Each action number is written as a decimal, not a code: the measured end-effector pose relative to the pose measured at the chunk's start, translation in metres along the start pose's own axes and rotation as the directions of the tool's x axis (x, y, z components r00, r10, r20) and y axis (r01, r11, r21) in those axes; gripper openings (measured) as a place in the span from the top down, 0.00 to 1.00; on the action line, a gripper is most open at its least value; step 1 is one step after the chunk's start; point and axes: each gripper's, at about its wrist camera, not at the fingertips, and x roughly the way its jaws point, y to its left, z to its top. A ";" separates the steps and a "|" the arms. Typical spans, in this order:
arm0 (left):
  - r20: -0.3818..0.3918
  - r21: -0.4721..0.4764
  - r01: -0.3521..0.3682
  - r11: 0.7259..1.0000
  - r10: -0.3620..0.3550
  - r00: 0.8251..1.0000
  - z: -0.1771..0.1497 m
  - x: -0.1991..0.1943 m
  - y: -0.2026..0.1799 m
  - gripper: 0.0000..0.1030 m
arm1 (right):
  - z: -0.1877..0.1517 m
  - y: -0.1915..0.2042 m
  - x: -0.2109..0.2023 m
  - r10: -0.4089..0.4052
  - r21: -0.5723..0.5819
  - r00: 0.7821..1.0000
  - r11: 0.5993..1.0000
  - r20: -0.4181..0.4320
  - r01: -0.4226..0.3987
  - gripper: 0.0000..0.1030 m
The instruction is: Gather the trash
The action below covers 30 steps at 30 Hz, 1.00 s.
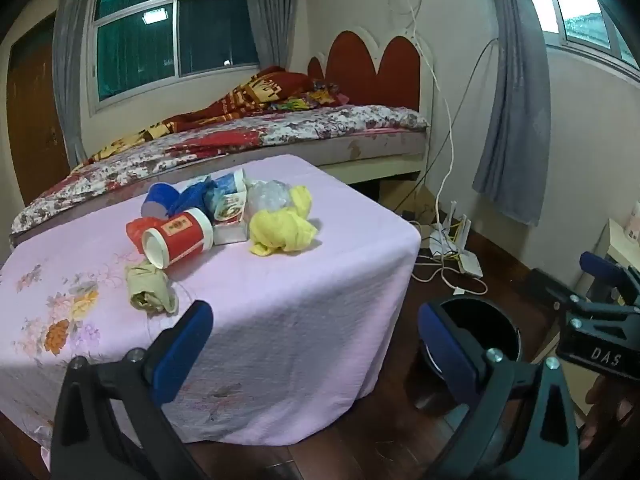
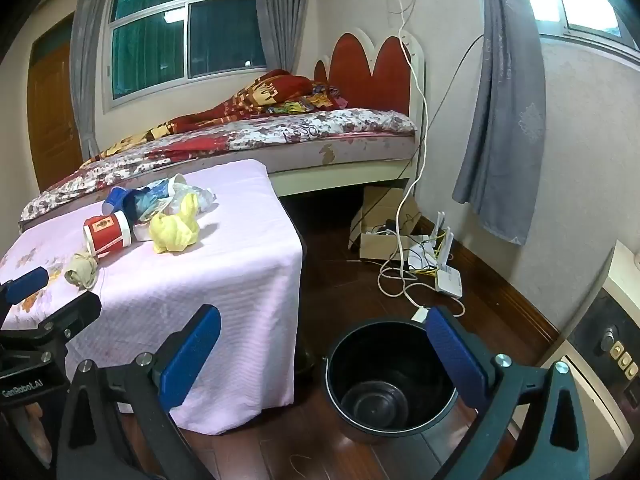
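Crumpled beige wad (image 1: 150,289), red cup (image 1: 178,237), possibly paper

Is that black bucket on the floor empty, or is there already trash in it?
Empty. The right wrist view looks straight down into the black bucket and shows its bare dark bottom, with nothing lying inside.

Left wrist view: looks forward and downward along own fingers, set near front corner of table (image 1: 280,320) with pink cloth; bed (image 1: 340,136) and window wall behind. Bucket (image 1: 492,320) low right, partly hidden by finger.

Right wrist view: same heading and tilt, set further right; bucket (image 2: 384,380) on floor close below, table (image 2: 240,280) to left.

Shared: table top with trash pile (image 1: 224,220) (image 2: 160,220), bed, curtains, floor cables, bucket. Each view catches other gripper at its edge: right gripper (image 1: 600,300), left gripper (image 2: 36,304).
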 end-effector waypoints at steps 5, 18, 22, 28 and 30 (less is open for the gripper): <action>0.020 0.029 -0.030 0.999 0.030 0.999 0.001 -0.005 -0.003 0.00 | 0.001 0.000 -0.001 0.002 0.004 1.000 1.000 -0.003 -0.002 0.00; 0.020 0.028 -0.032 0.999 0.032 0.999 0.004 -0.006 -0.002 0.00 | 0.001 0.001 0.001 0.002 0.005 1.000 1.000 0.002 -0.002 0.00; 0.022 0.026 -0.033 0.999 0.033 0.999 0.004 -0.006 0.000 0.00 | 0.001 0.001 0.002 0.002 0.004 1.000 1.000 0.003 -0.002 0.00; 0.017 0.027 -0.030 0.999 0.030 0.999 0.006 -0.003 0.003 0.00 | 0.001 0.002 0.003 0.000 0.003 1.000 1.000 0.003 0.000 0.00; 0.018 0.026 -0.027 0.999 0.027 0.999 0.005 -0.003 0.003 0.00 | 0.001 0.001 0.003 0.002 0.005 1.000 1.000 0.002 -0.002 0.00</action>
